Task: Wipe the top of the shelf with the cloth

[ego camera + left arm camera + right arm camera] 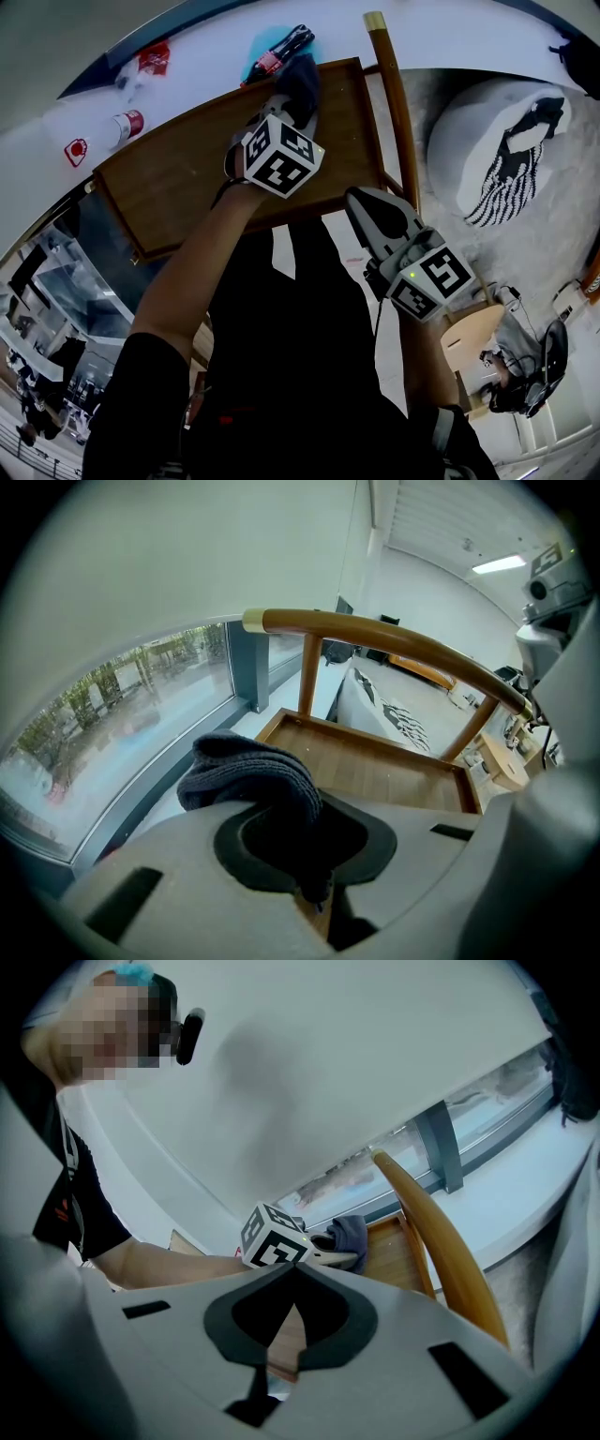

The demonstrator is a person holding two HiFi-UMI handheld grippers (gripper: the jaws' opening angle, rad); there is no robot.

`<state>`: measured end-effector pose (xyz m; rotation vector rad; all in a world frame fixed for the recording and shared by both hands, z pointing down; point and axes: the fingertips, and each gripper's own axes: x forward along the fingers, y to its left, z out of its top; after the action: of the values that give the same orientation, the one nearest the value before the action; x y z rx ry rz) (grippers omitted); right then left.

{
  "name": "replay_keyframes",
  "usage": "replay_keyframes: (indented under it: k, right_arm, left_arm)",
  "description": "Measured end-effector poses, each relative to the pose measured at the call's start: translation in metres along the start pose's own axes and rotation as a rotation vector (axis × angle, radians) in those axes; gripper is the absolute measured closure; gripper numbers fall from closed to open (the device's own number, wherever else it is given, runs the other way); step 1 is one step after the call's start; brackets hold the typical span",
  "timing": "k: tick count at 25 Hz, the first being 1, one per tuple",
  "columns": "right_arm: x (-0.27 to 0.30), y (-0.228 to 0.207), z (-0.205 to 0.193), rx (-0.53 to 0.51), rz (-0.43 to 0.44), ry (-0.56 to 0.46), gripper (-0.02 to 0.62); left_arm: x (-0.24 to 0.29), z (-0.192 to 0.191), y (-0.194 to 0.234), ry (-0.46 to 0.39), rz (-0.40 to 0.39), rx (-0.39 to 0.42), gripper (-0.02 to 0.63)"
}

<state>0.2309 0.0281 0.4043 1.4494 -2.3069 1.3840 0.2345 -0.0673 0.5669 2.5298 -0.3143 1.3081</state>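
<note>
- Left claw [286, 103] clamps the dark cloth [302, 77] onto the shelf [187, 178] top beneath it.
- Right claw [367, 204], beside it, is closed and empty.
- Wiping looks underway; the board to its left probably remains.

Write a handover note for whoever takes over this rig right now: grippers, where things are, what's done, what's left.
Left gripper: shut on the dark cloth, at the far edge of the wooden shelf top.
Right gripper: shut, holding nothing, by the shelf's near right corner.
Done: cloth picked up and brought to the top; how much is wiped cannot be told.
Left: probably sweep the cloth across the rest of the top.
</note>
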Motion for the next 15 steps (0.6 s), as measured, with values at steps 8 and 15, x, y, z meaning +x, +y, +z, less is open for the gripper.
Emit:
replay_keyframes:
  k: [8, 15]
  right_arm:
    - [-0.007, -0.003, -0.001, 0.014, -0.014, -0.014, 0.591]
    - [-0.005, 0.002, -0.002, 0.011, -0.005, -0.011, 0.591]
  left_arm:
    - [0.007, 0.01, -0.011, 0.002, -0.034, 0.017, 0.555]
    - [-0.001, 0.013, -0.018, -0.014, -0.056, 0.009, 0.555]
